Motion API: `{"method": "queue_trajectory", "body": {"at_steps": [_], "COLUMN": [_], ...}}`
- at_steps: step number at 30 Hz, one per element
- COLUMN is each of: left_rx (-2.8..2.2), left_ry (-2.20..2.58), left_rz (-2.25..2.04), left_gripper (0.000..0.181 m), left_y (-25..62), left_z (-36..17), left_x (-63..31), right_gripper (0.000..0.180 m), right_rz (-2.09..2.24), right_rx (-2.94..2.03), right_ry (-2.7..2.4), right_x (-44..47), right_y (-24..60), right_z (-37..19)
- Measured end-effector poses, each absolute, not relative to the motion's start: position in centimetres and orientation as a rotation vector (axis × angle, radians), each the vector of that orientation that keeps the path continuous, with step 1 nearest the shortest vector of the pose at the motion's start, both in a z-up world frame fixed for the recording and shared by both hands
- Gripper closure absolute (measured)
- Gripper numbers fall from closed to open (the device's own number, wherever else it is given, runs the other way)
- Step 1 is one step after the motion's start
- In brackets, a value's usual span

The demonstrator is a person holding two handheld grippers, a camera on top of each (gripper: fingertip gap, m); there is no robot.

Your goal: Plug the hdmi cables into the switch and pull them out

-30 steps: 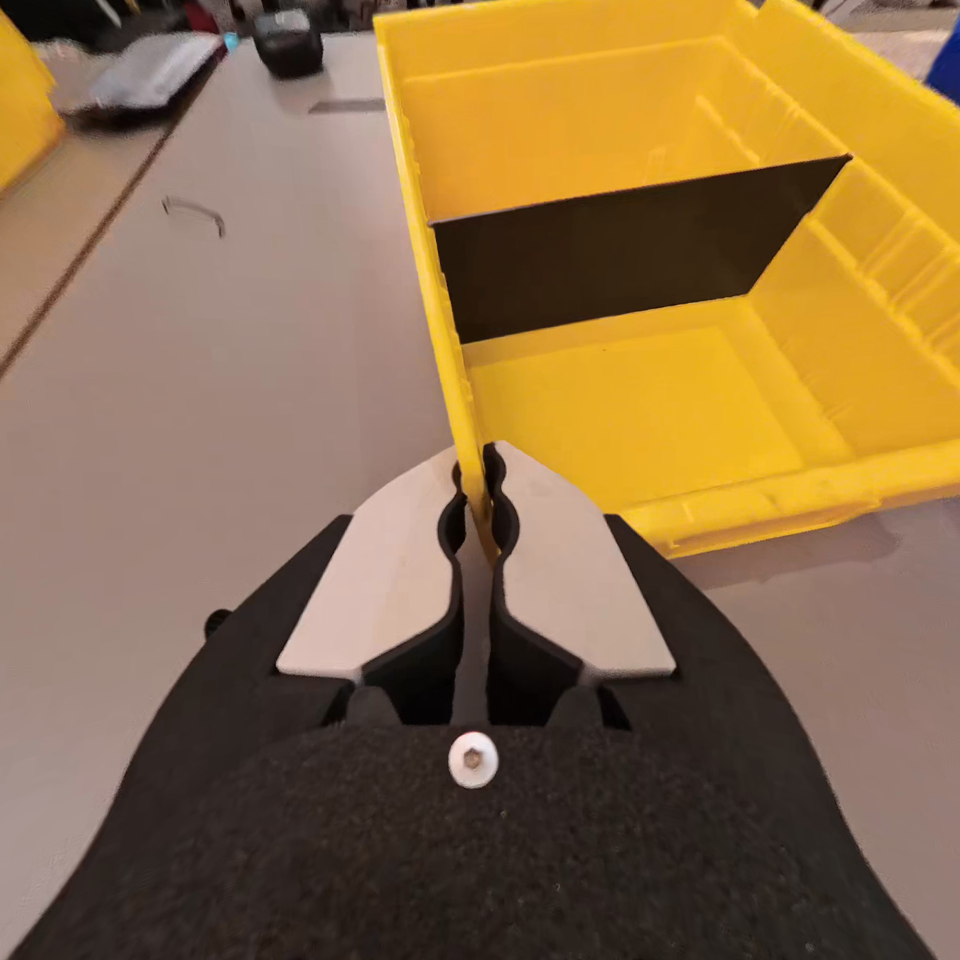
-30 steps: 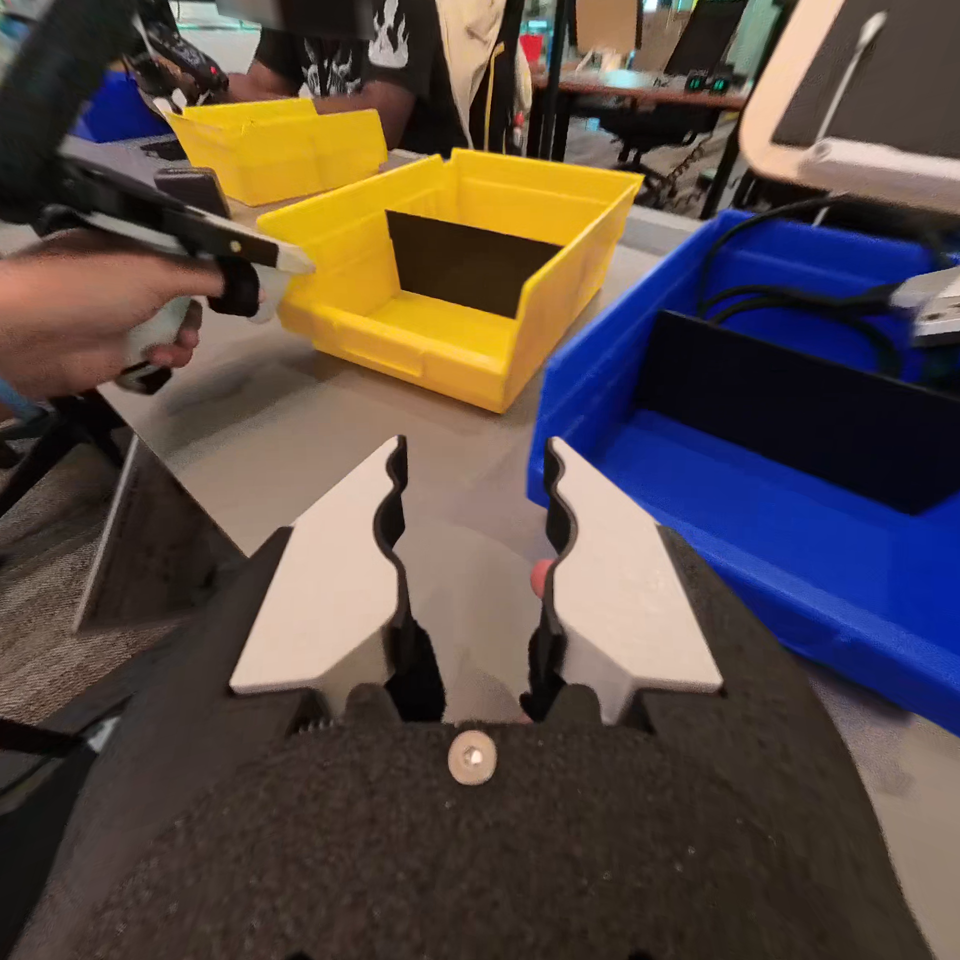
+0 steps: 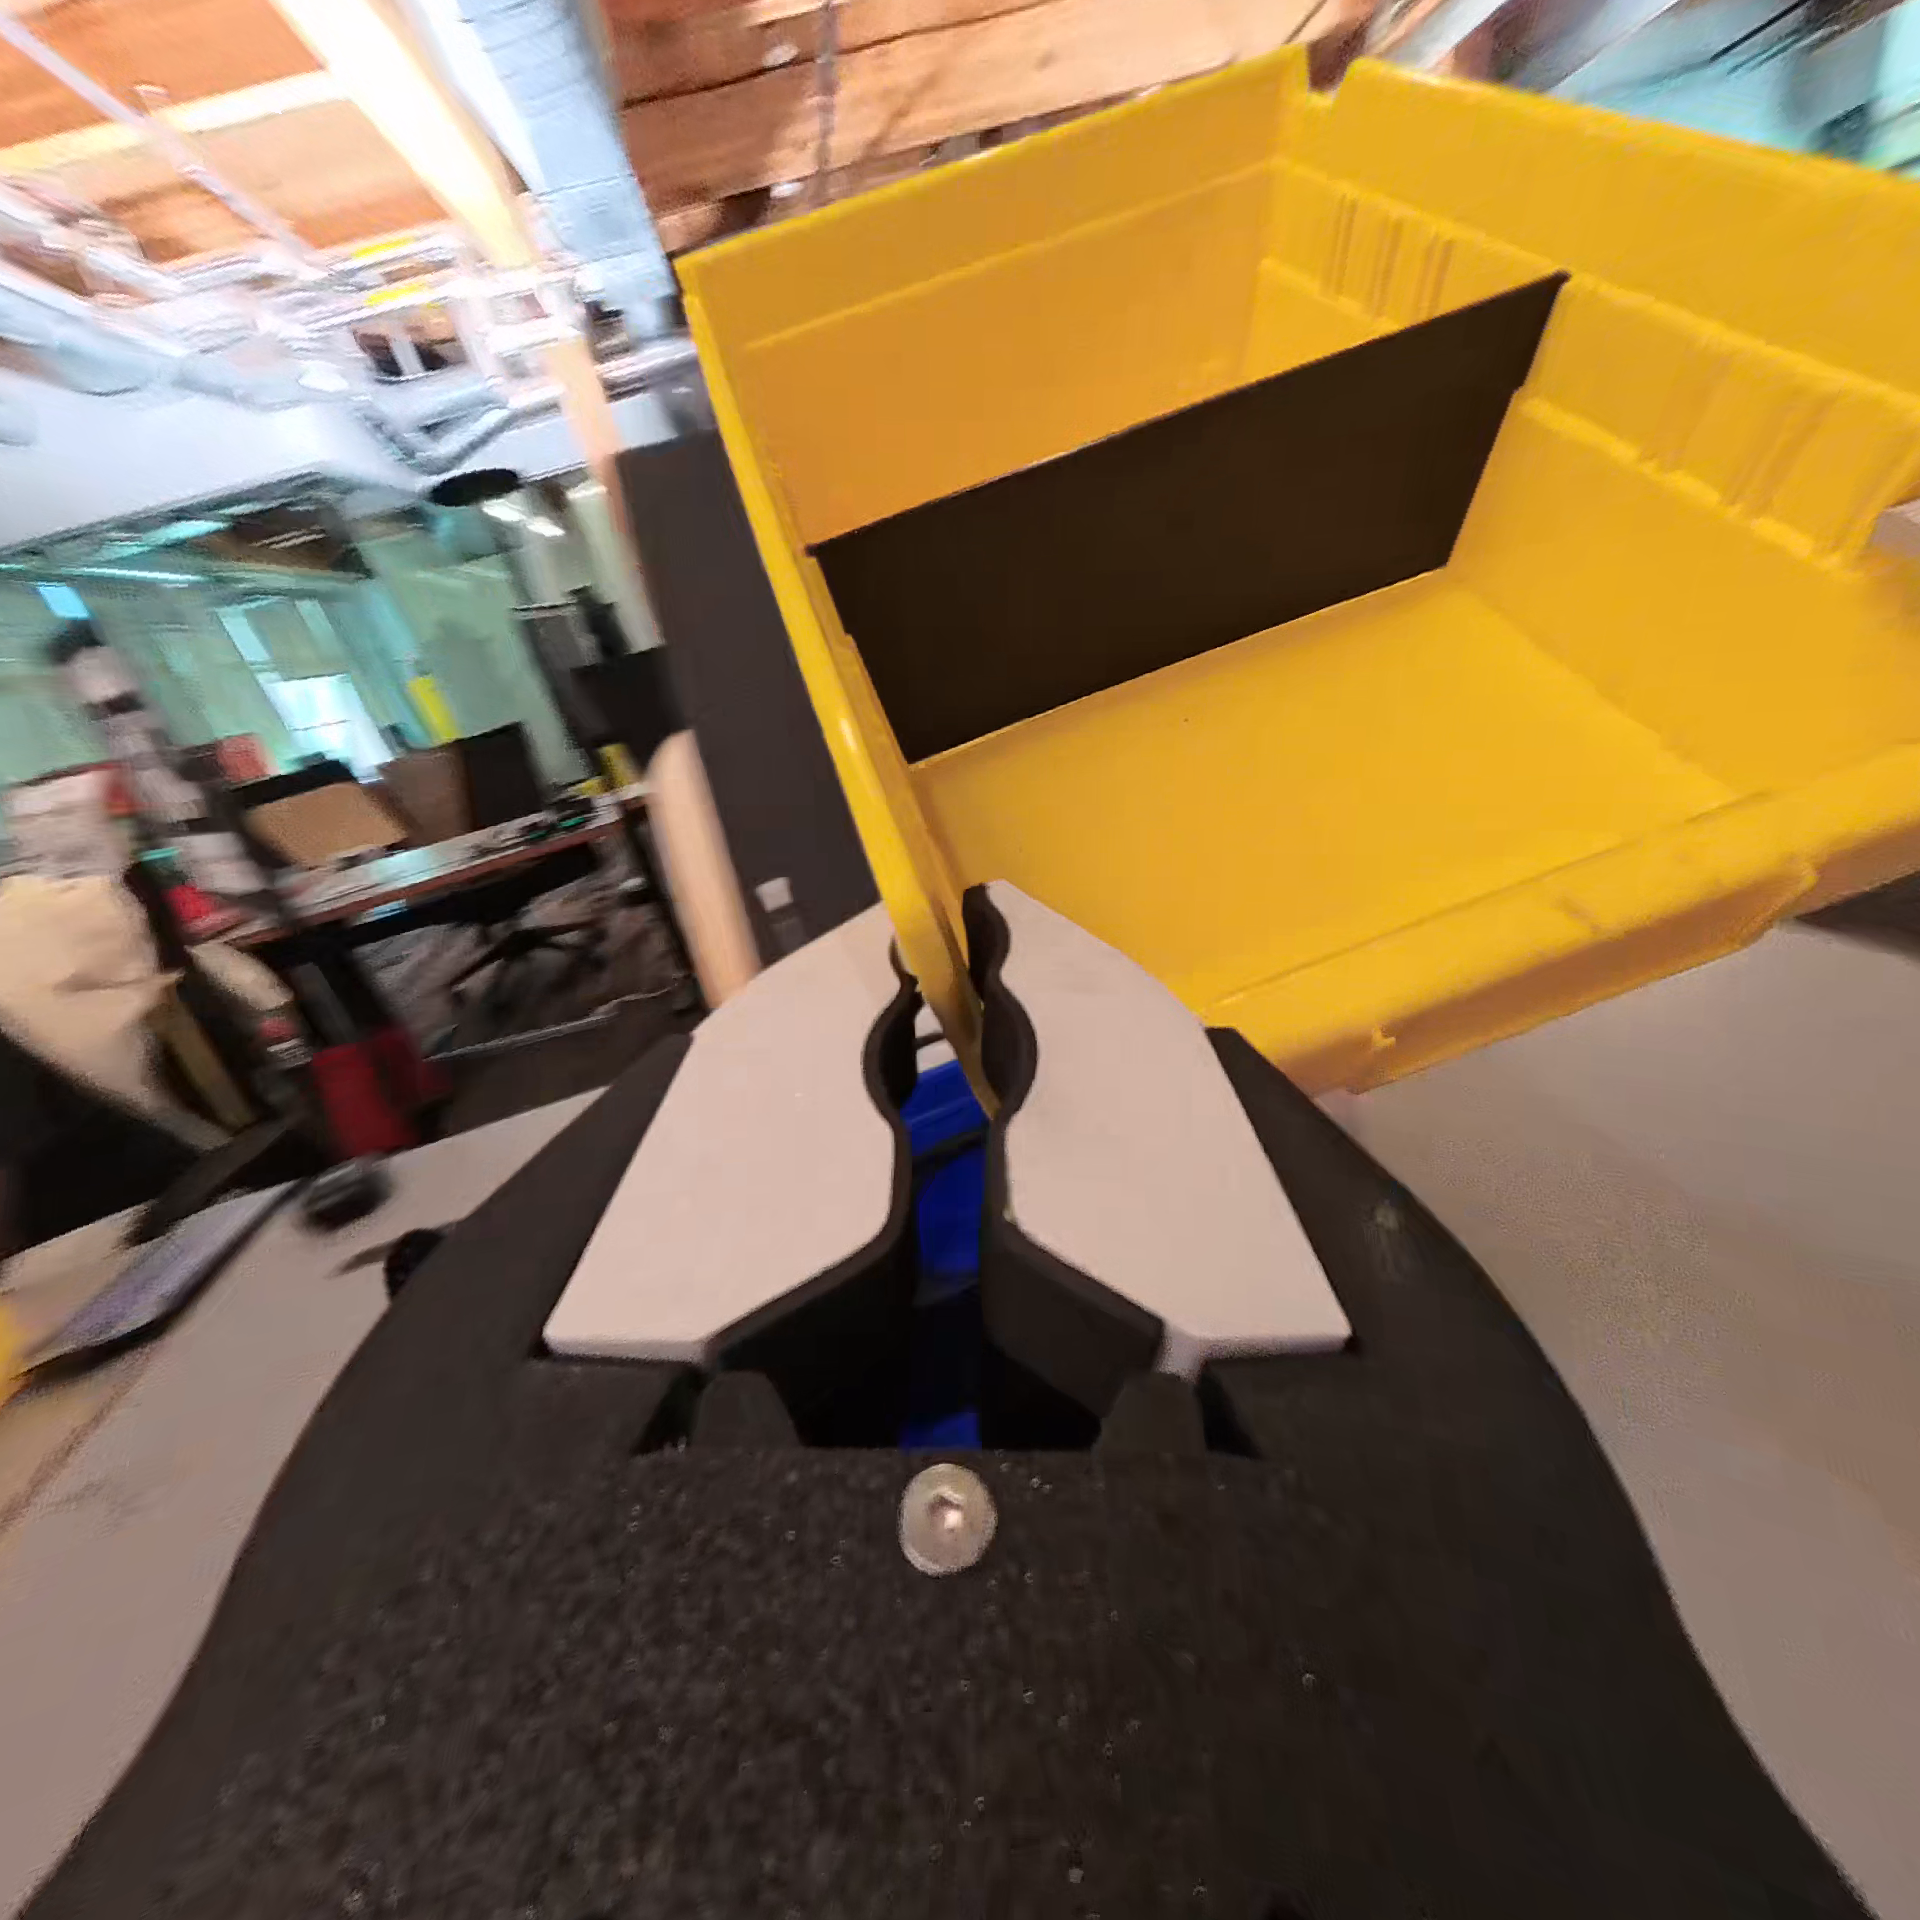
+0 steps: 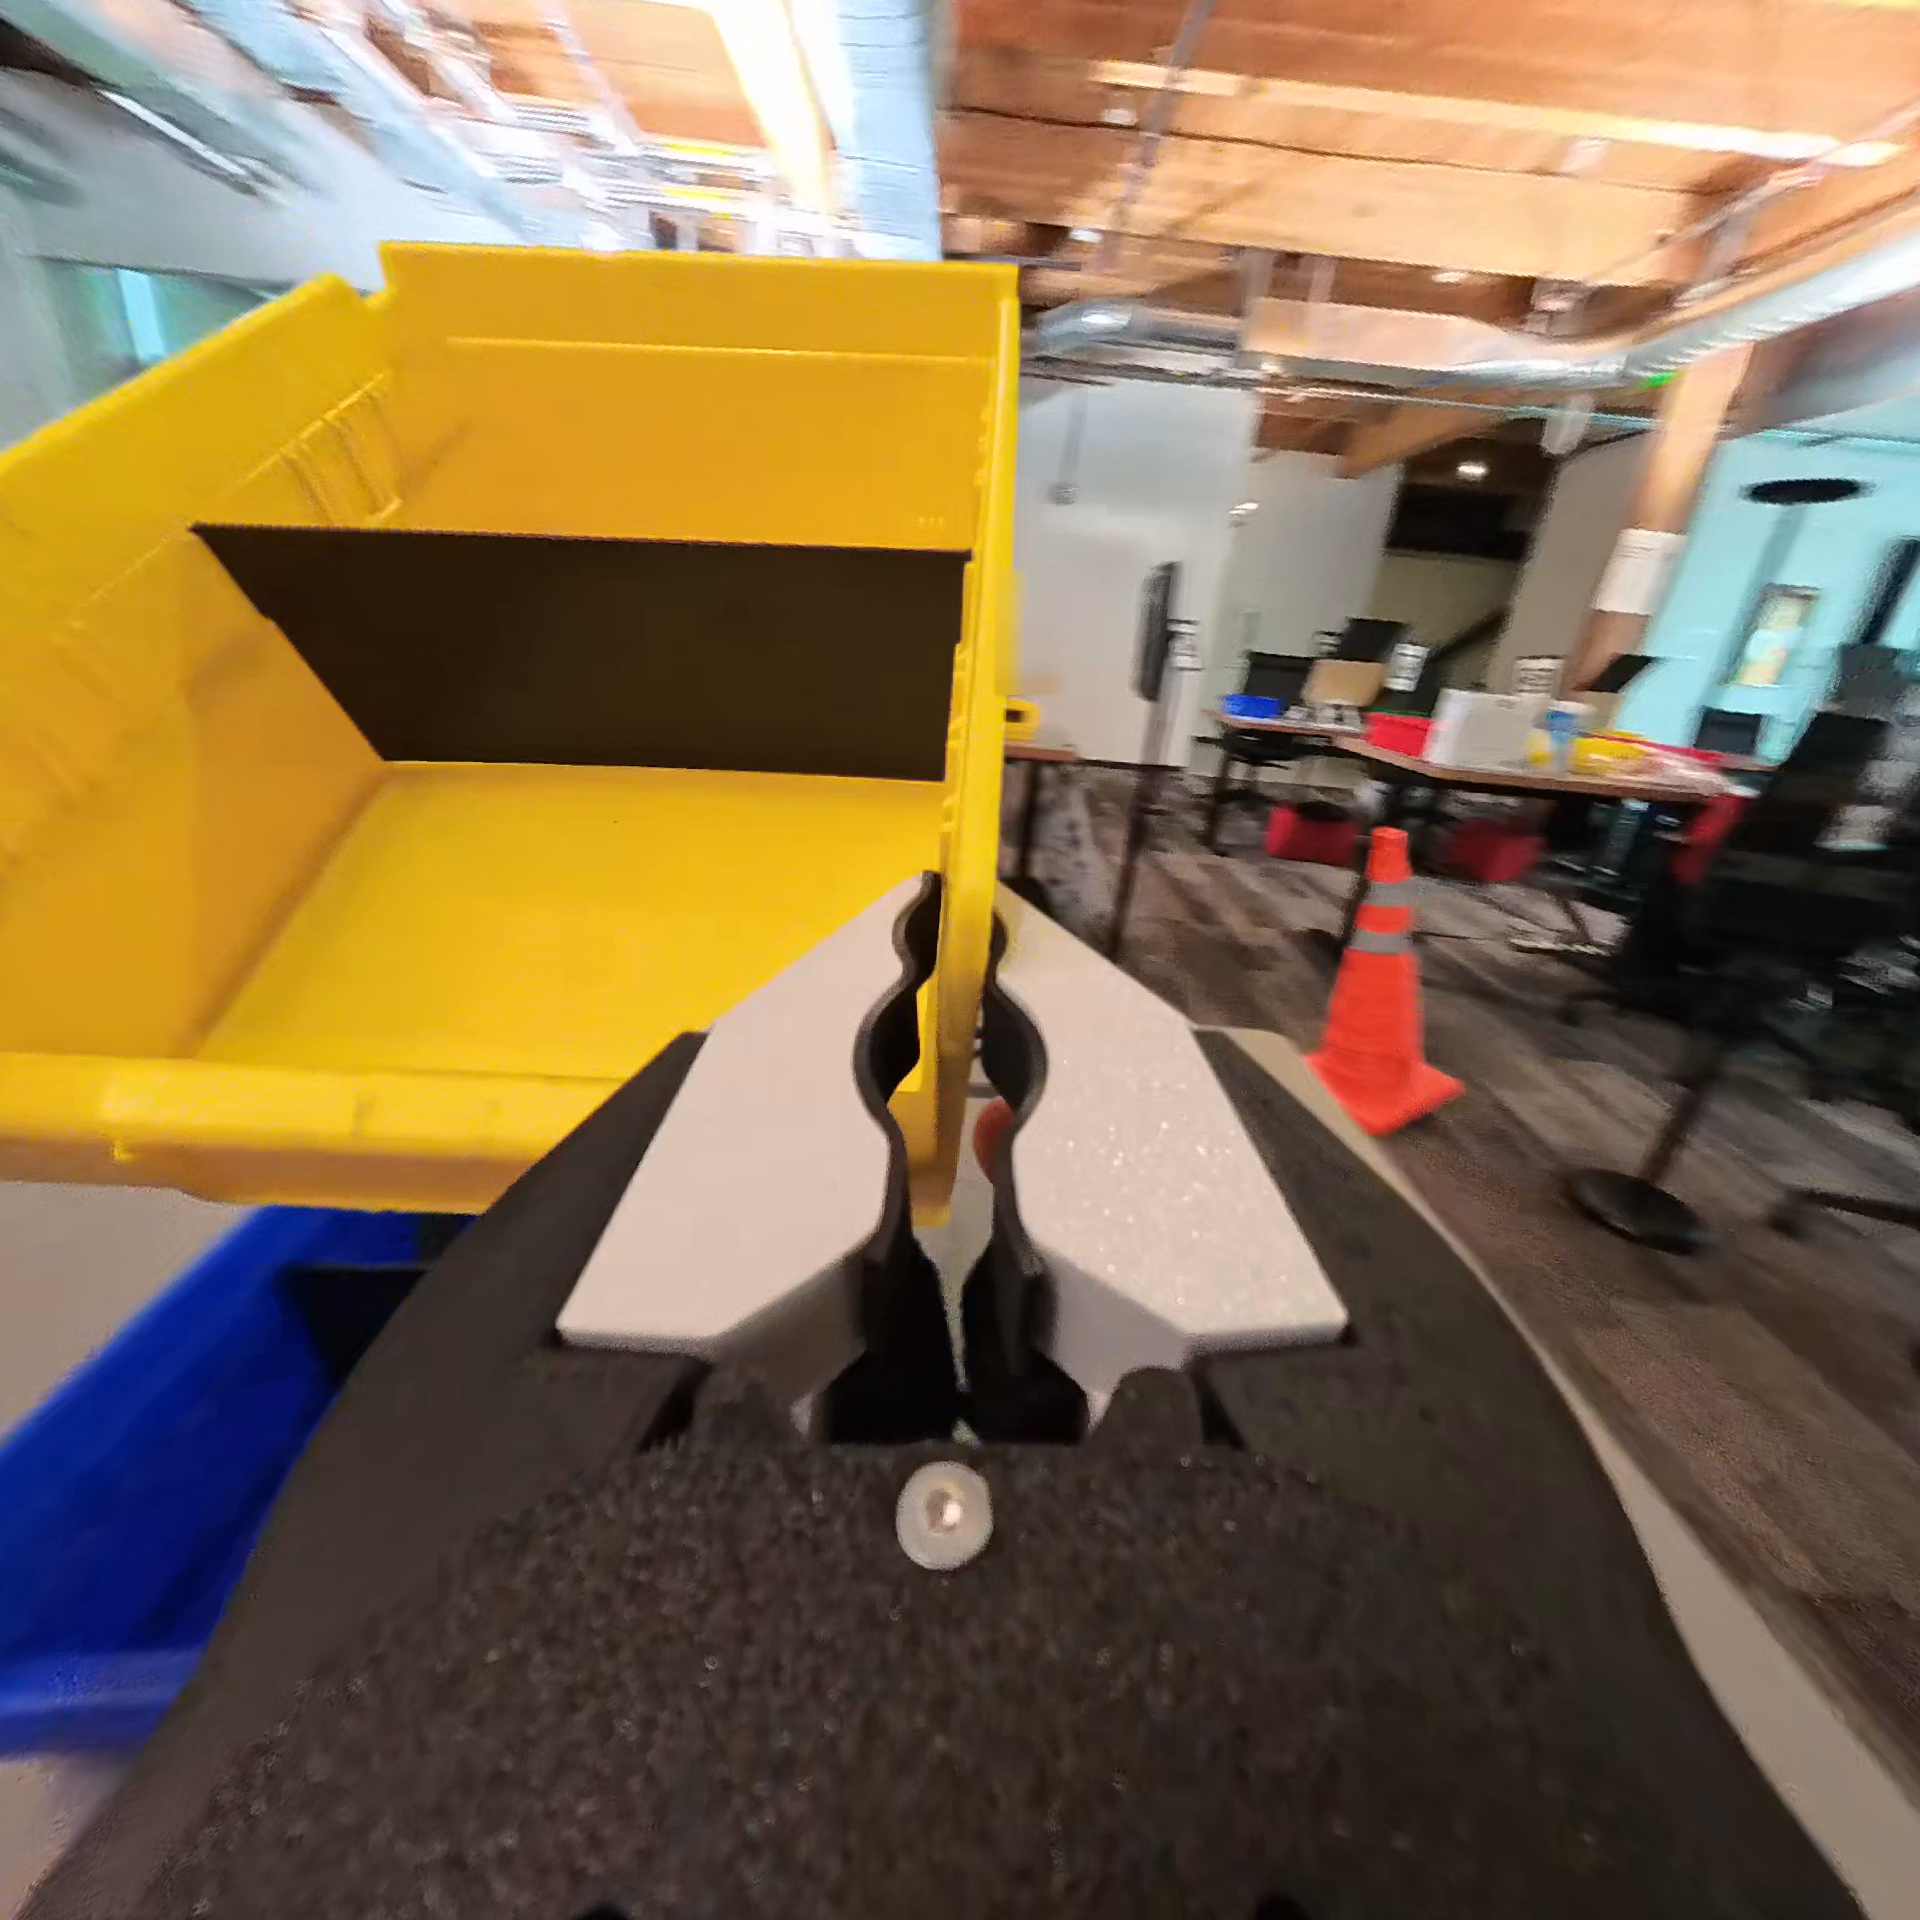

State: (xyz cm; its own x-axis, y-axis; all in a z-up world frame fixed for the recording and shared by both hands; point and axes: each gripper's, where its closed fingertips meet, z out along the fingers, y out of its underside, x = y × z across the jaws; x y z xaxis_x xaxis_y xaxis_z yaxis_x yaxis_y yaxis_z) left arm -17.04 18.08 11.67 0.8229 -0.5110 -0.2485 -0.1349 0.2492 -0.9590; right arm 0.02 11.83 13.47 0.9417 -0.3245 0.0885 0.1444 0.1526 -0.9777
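- So a second ago the yellow bin (image 3: pixel 1351 831) was flat on the table with only the left gripper (image 3: pixel 951 977) pinched on its side wall; the right gripper (image 4: pixel 961 956) was hanging open over the table, nowhere near it. Now both tongs have hold of it and it's lifted off the tabletop, tipped up so the ceiling shows behind it.
- Left tongs: nearly closed, the bin's thin side wall clamped between the wavy pads near the front corner.
- Right tongs: same deal on the opposite side wall, squeezed down with only the wall's thickness between the fingers. A bit of a person's fingertip (image 4: pixel 992 1127) shows just below the bin wall, between the fingers.
- Both grippers point forward and upward, one on each side of the bin, front lip toward the cameras.
- The bin has nothing in it apart from a black divider (image 4: pixel 623 644) standing across its middle.
- Under the bin: the grey table (image 3: pixel 1610 1299), and a blue bin (image 4: pixel 135 1455) sits below its front edge.
- HDMI cables and the switch: can't spot them in either view.
- Beyond the bin to the right there's an orange traffic cone (image 4: pixel 1377 997) on the carpet, desks and chairs farther back, wooden beams overhead. Background is pretty blurry.
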Motion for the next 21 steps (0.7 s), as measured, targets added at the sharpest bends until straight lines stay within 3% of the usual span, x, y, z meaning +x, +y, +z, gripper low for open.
{"method": "queue_trajectory", "body": {"at_steps": [4, 9, 15, 21], "left_rx": [-1.338, -1.543, -1.681, -1.771], "left_ry": [0.676, 0.793, 0.846, 0.868], "left_rz": [-0.389, -0.412, -0.342, -0.319], "left_gripper": [0.175, 0.175, 0.173, 0.169], "left_y": [16.5, 15.5, 15.7, 17.1], "left_z": [9.1, -0.9, -9.1, -13.1], "left_x": [-3.5, 6.4, 7.8, 6.9], "right_gripper": [0.177, 0.177, 0.176, 0.172], "right_rz": [-0.388, -0.407, -0.265, -0.316], "right_rx": [-1.436, -1.691, -1.871, -1.999], "right_ry": [0.350, 0.416, 0.372, 0.293], "right_x": [13.0, 23.5, 25.8, 25.6], "right_y": [8.2, 6.9, 8.8, 11.9], "right_z": [11.2, 0.5, -9.5, -13.1]}}
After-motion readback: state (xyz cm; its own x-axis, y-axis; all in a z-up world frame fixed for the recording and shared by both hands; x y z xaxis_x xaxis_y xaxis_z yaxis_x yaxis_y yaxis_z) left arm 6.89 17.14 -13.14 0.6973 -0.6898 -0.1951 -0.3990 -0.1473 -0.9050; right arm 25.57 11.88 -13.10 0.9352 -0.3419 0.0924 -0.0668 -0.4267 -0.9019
